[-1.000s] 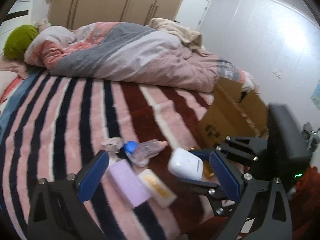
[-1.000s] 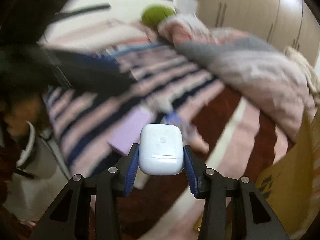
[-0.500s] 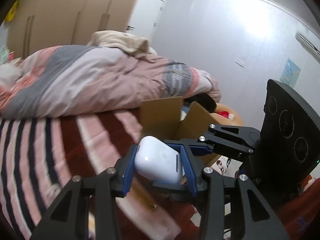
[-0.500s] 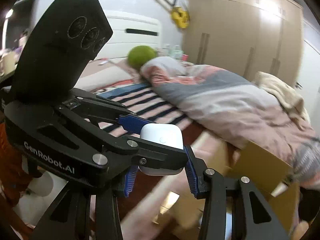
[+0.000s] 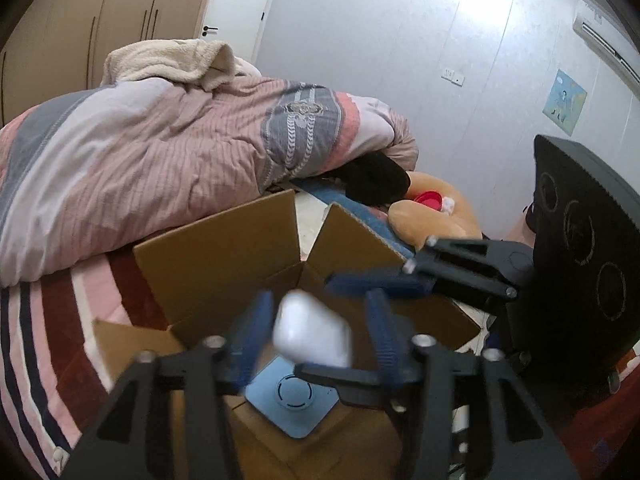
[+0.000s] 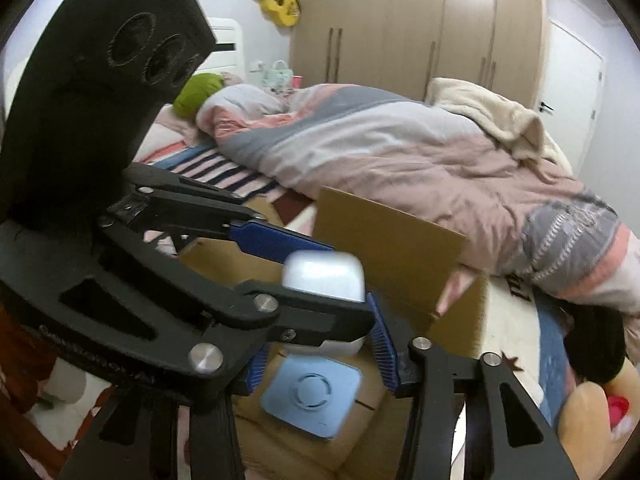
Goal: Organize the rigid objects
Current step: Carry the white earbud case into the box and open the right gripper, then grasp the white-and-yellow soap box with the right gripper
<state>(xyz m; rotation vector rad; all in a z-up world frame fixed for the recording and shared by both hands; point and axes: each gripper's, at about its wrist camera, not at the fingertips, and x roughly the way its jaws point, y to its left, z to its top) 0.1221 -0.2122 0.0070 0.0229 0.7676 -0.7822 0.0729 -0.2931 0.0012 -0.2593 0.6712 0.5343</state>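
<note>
A white rounded case (image 5: pixel 312 334) hangs blurred in the air between the spread blue pads of my left gripper (image 5: pixel 316 340), touching neither pad, above the open cardboard box (image 5: pixel 218 264). It also shows in the right wrist view (image 6: pixel 324 276). My right gripper (image 6: pixel 320 360) is open too, crossed with the left one over the box. A light blue square device (image 5: pixel 290 394) lies on the box floor; it also shows in the right wrist view (image 6: pixel 310 398).
The box stands on the striped bed cover (image 5: pixel 52 320) beside a pink and grey duvet (image 5: pixel 140 152). A tan plush toy (image 5: pixel 436 220) with a red cap lies behind the box. Wardrobes (image 6: pixel 400 28) stand at the back.
Both grippers moved from the bed to over the box. The case passed between them, and both sets of jaws have opened, so the case is now loose and blurred above the box.
</note>
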